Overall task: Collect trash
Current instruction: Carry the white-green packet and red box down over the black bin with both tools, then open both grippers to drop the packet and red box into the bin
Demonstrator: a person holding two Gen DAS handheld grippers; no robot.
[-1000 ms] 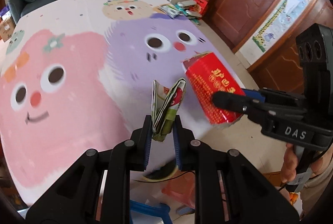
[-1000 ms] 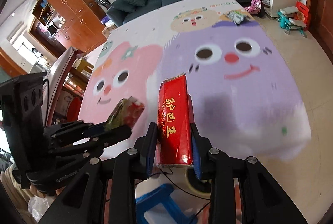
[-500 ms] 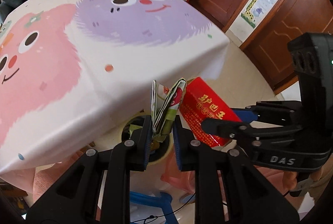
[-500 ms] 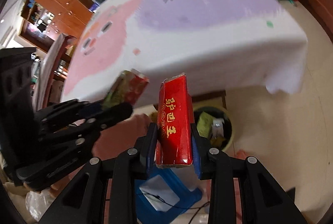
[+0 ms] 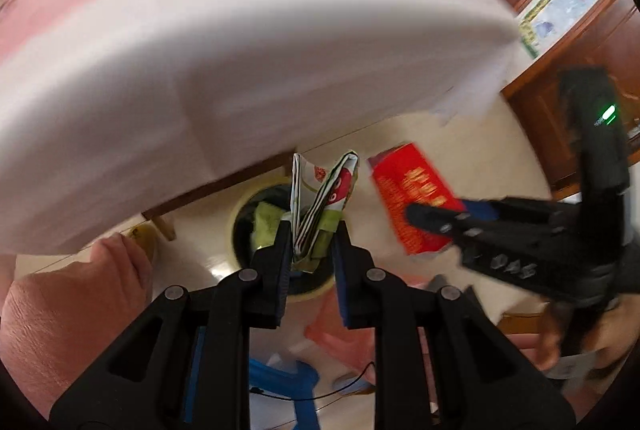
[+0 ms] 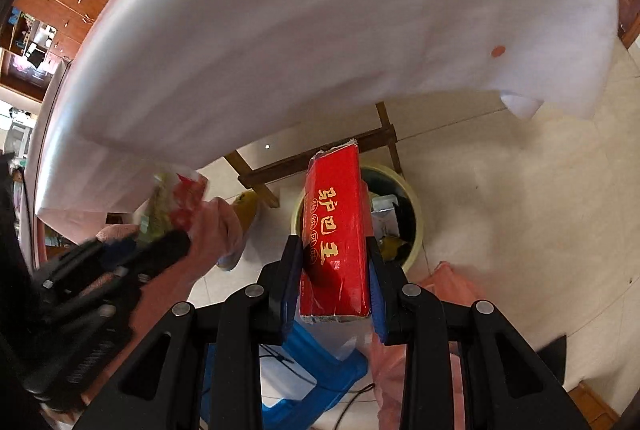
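My left gripper is shut on a folded green, white and red wrapper and holds it over the round yellow-rimmed trash bin on the floor. My right gripper is shut on a flat red box with gold characters, held upright just in front of the same bin. In the left wrist view the red box and right gripper are to the right of the wrapper. In the right wrist view the left gripper and wrapper are at the left, blurred.
The table with its hanging white cloth overhangs the bin; wooden table legs stand behind it. A blue stool and pink fabric lie below the grippers. The bin holds other trash. Tiled floor spreads right.
Both grippers have dropped below the table edge and tilted down toward the bin. The tabletop has swung out of view overhead. Both still hold their items.
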